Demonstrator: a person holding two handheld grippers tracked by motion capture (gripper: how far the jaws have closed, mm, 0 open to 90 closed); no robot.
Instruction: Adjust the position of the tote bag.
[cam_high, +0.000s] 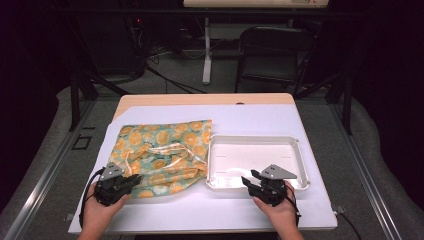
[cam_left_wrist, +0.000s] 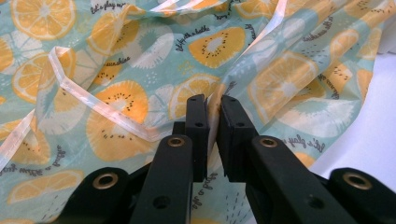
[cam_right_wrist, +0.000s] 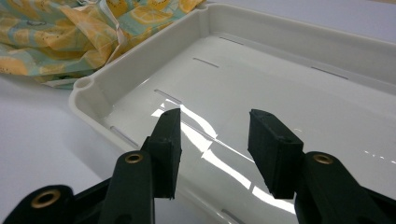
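Pinching a fold of the fruit-print bag (cam_left_wrist: 140, 70), the left gripper (cam_left_wrist: 214, 105) has its jaws squeezed almost together on the thin plastic (orange slices and kiwis cover it). The bag spreads out just ahead of those jaws. The right gripper (cam_right_wrist: 215, 123) holds its jaws wide apart, nothing between them, over the near edge of the white tray (cam_right_wrist: 140, 70).
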